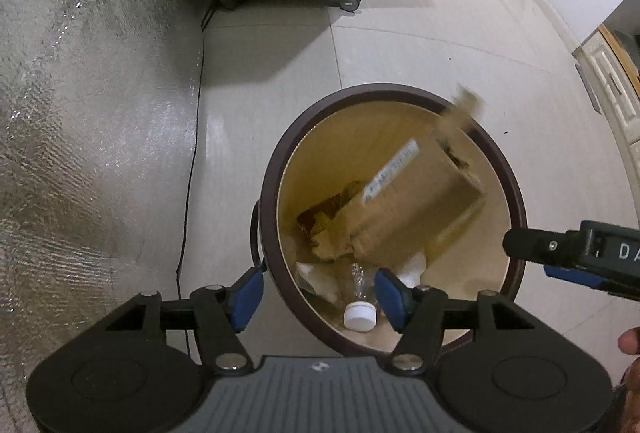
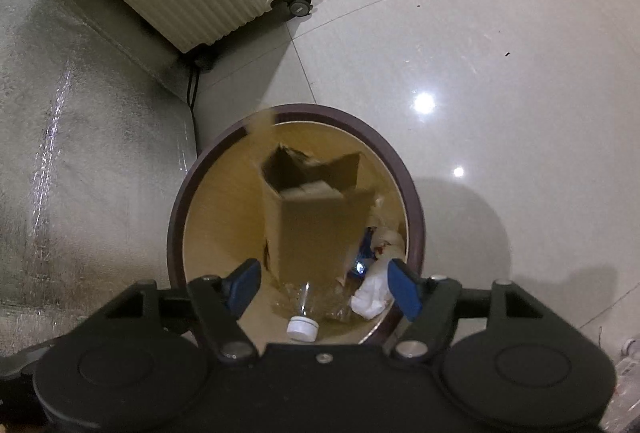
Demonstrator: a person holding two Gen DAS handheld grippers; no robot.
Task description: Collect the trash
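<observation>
Grippers, left (image 1: 320,297) & right (image 2: 326,289), wide open, empty, over bin (image 2: 416,217).

We can read very little. In the left wrist view, the white capital letters "DA" stand on the side of the black two-finger right gripper (image 1: 528,257) that enters from the right edge; the word is cut off by the frame. A white printed label strip (image 1: 390,169) runs along the brown cardboard box (image 1: 420,209) lying inside the round dark-rimmed trash bin (image 1: 276,169); it seems to carry small print, but it is too blurred to read. The right wrist view shows no legible writing.
</observation>
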